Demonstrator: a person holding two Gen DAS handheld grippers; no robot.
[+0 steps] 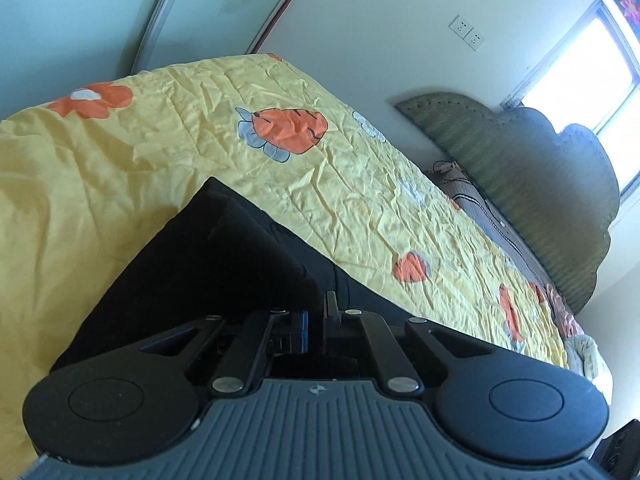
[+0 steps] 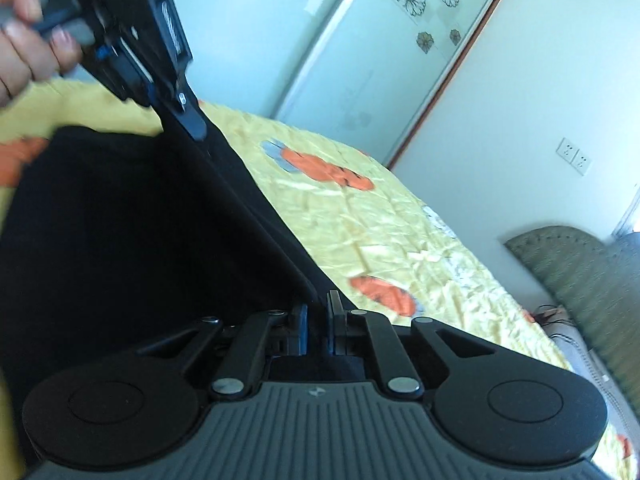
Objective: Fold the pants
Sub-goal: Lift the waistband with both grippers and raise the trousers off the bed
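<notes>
The black pants (image 1: pixel 200 264) are held up off a bed with a yellow floral cover (image 1: pixel 340 168). My left gripper (image 1: pixel 316 312) is shut on an edge of the pants, which hang in a folded sheet down to the left. In the right wrist view, my right gripper (image 2: pixel 318 312) is shut on the same edge of the pants (image 2: pixel 120 220). The edge is pulled taut up to the left gripper (image 2: pixel 192 124), which shows at the top left, held by a hand (image 2: pixel 24 40).
A green padded headboard (image 1: pixel 540 184) stands at the right end of the bed, under a bright window (image 1: pixel 592 60). A sliding wardrobe door (image 2: pixel 340 60) and a white wall with sockets (image 1: pixel 468 32) lie behind the bed.
</notes>
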